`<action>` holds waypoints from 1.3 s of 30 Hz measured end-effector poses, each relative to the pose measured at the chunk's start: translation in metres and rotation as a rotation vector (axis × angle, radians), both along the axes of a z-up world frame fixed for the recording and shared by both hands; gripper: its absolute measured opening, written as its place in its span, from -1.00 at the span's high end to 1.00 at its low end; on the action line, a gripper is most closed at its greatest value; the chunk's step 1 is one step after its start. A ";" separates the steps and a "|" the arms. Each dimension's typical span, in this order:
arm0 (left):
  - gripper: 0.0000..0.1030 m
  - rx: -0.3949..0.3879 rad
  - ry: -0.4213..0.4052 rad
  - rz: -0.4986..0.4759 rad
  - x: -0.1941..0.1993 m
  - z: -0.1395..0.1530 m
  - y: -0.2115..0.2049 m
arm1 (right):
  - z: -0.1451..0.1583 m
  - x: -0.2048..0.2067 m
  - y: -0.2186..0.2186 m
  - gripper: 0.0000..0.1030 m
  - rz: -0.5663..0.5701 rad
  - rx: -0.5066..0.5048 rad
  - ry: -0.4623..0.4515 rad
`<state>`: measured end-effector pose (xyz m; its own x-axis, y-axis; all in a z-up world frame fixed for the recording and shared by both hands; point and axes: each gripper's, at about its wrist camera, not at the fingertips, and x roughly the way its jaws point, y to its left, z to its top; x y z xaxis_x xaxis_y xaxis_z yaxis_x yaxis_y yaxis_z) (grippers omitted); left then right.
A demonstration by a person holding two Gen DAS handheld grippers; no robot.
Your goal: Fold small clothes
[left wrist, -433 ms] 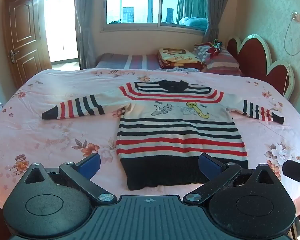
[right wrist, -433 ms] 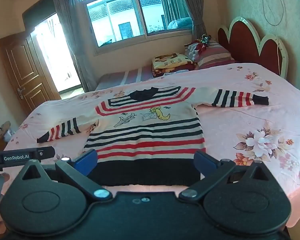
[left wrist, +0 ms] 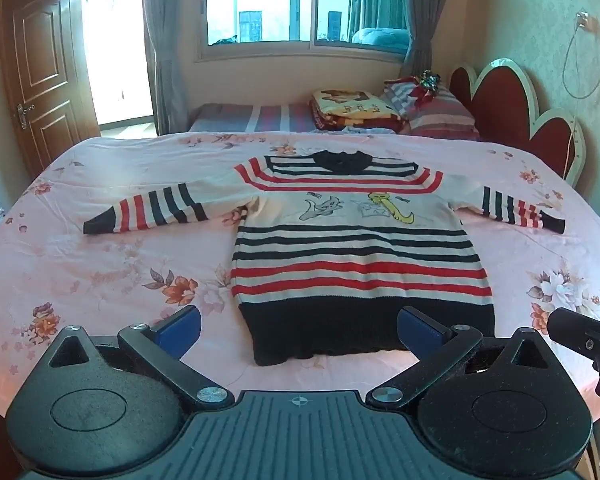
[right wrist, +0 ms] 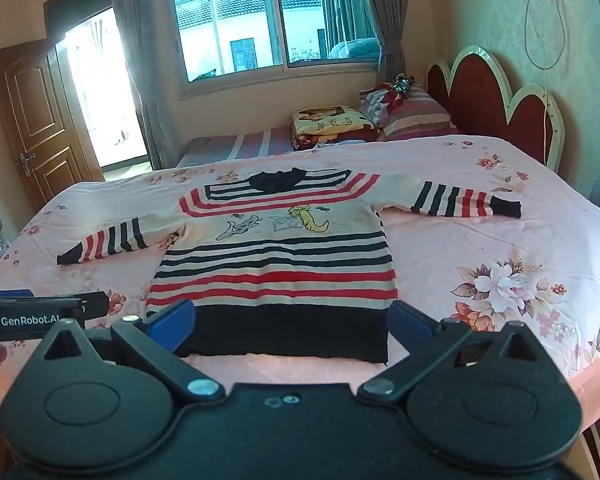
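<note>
A small striped sweater, cream with red and black stripes, a black hem and cartoon figures on the chest, lies flat on the pink floral bed, sleeves spread to both sides. It also shows in the right wrist view. My left gripper is open and empty, held above the near edge of the bed just short of the black hem. My right gripper is open and empty, in front of the hem as well. The right gripper's body shows at the right edge of the left wrist view.
A red scalloped headboard stands at the right. Pillows and a folded blanket lie at the far side. A window with curtains is behind, a wooden door at the left. The left gripper's body shows at the left of the right wrist view.
Both views have shifted only slightly; the sweater lies as before and both grippers stay open.
</note>
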<state>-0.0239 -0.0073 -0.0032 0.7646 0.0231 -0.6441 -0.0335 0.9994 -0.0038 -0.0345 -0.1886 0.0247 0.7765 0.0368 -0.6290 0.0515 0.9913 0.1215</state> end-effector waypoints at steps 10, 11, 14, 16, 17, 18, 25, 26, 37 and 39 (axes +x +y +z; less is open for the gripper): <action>-1.00 0.011 0.012 -0.001 0.007 -0.002 -0.002 | 0.001 0.000 -0.009 -0.98 -0.022 0.008 0.039; -1.00 0.013 0.013 -0.001 0.007 -0.003 -0.003 | 0.001 0.000 -0.009 -0.98 -0.023 0.008 0.039; -1.00 0.028 0.014 -0.009 0.009 -0.004 -0.006 | 0.000 0.000 -0.010 -0.98 -0.025 0.008 0.042; -1.00 0.031 0.018 -0.014 0.010 -0.004 -0.007 | 0.000 0.000 -0.012 -0.98 -0.030 0.008 0.042; -1.00 0.031 0.018 -0.016 0.010 -0.004 -0.007 | 0.000 0.000 -0.013 -0.98 -0.032 0.008 0.044; -1.00 0.030 0.017 -0.016 0.010 -0.003 -0.007 | 0.000 0.000 -0.014 -0.98 -0.034 0.009 0.045; -1.00 0.026 0.023 -0.009 0.013 -0.004 -0.006 | -0.002 0.001 -0.016 -0.98 -0.035 0.013 0.047; -1.00 0.026 0.024 -0.008 0.014 -0.005 -0.006 | -0.002 0.001 -0.016 -0.98 -0.035 0.012 0.046; -1.00 0.030 0.028 -0.003 0.019 -0.008 -0.006 | -0.005 0.005 -0.016 -0.98 -0.037 0.011 0.050; -1.00 0.031 0.028 -0.001 0.021 -0.008 -0.005 | -0.005 0.005 -0.016 -0.98 -0.037 0.011 0.051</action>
